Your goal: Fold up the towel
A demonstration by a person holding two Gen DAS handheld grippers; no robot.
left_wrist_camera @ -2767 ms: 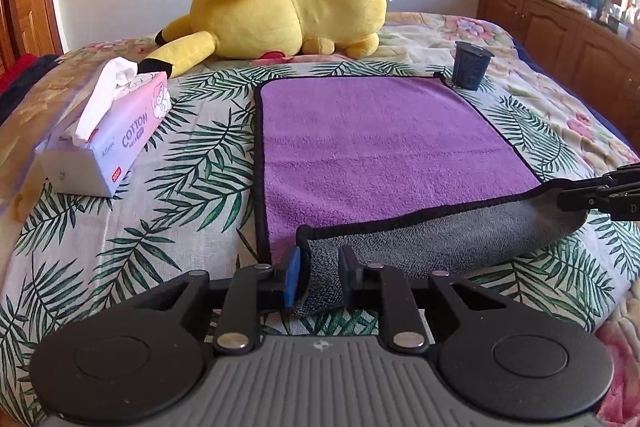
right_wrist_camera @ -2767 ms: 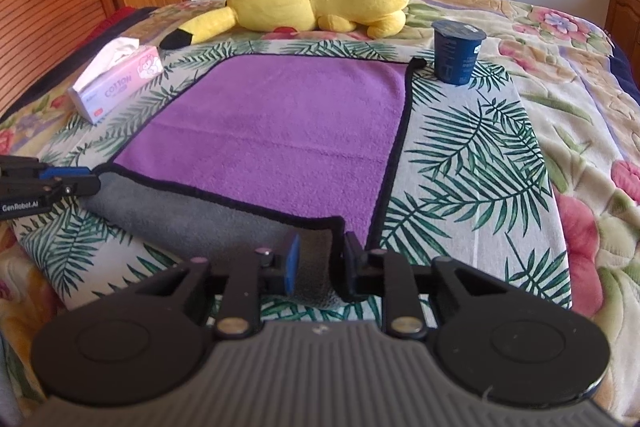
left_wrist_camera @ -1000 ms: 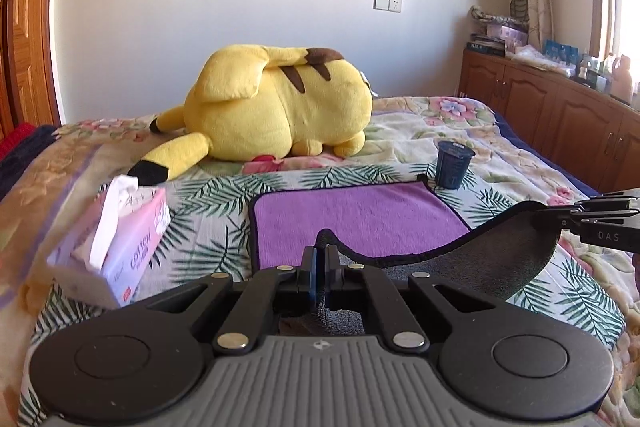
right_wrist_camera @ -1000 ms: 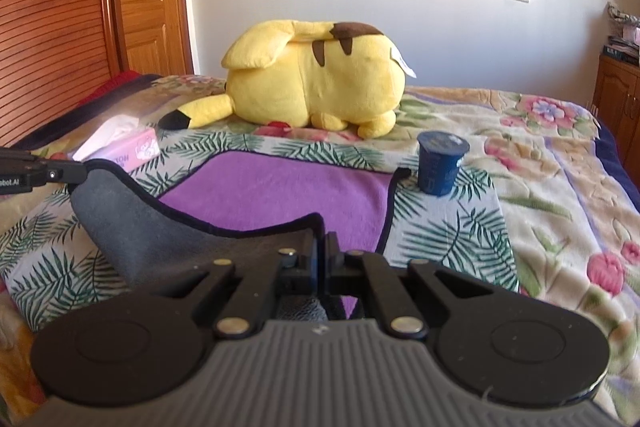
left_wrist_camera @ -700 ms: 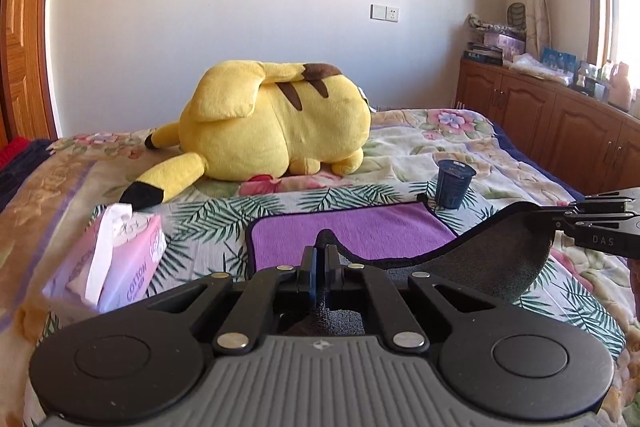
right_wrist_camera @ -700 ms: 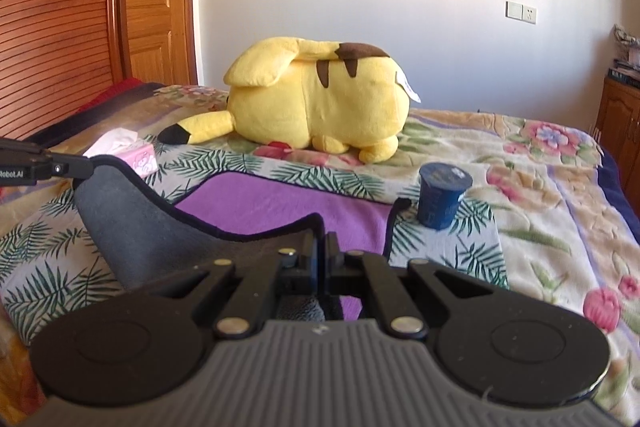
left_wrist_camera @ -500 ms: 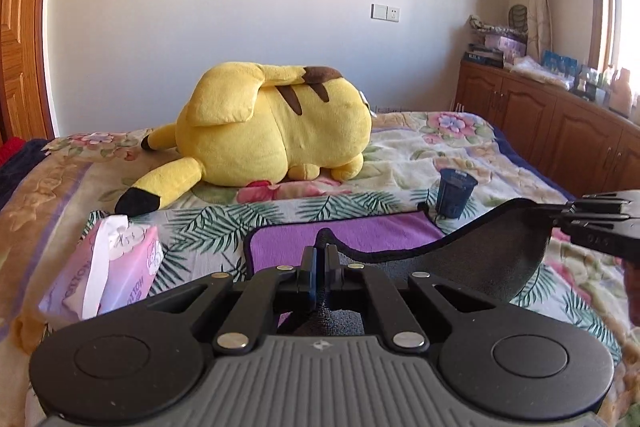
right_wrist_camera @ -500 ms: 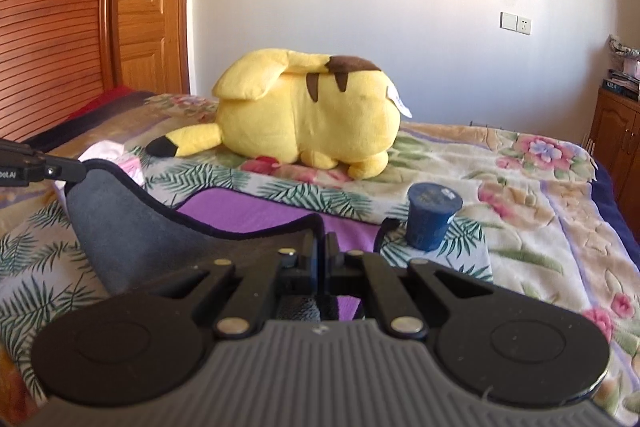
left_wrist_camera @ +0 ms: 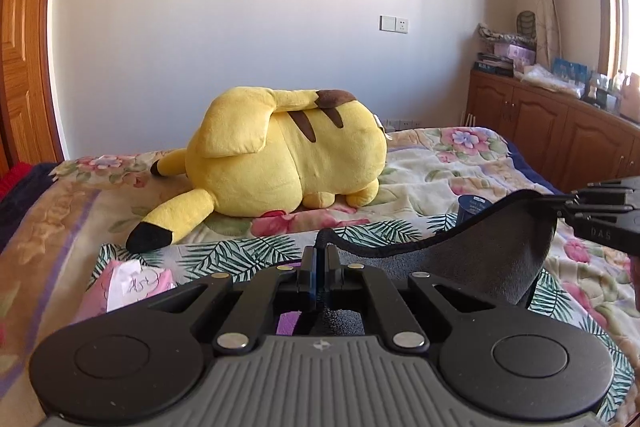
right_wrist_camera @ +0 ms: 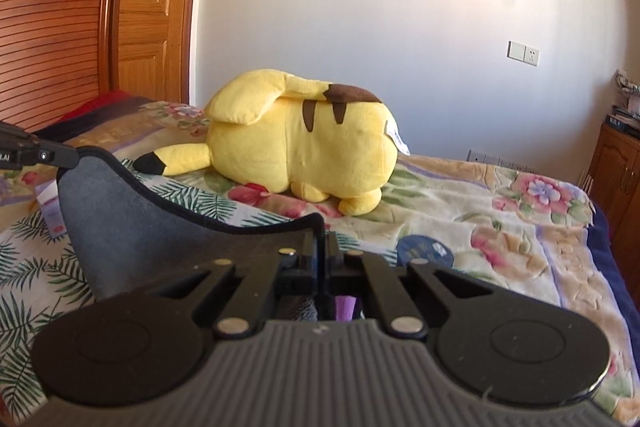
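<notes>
The towel [left_wrist_camera: 480, 251] is purple on top and grey underneath with a black hem. Its near edge hangs lifted between both grippers, grey side facing me. My left gripper [left_wrist_camera: 320, 255] is shut on the towel's left near corner. My right gripper [right_wrist_camera: 323, 239] is shut on the right near corner; the grey underside [right_wrist_camera: 152, 227] sags to its left. The left gripper also shows at the left edge of the right wrist view [right_wrist_camera: 60, 157], and the right gripper at the right edge of the left wrist view [left_wrist_camera: 572, 205]. Most of the purple side is hidden; a sliver [right_wrist_camera: 345, 307] shows.
A yellow plush toy [left_wrist_camera: 288, 167] lies at the far end of the bed [left_wrist_camera: 440, 171]. A dark blue cup [right_wrist_camera: 424, 247] stands beyond the towel on the right. A pink tissue box [left_wrist_camera: 128, 283] lies on the left. Wooden cabinets [left_wrist_camera: 560, 131] line the right wall.
Both grippers closed on the near corners, then lifted them and carried them forward toward the plush toy. The purple surface has dropped out of sight below the grippers.
</notes>
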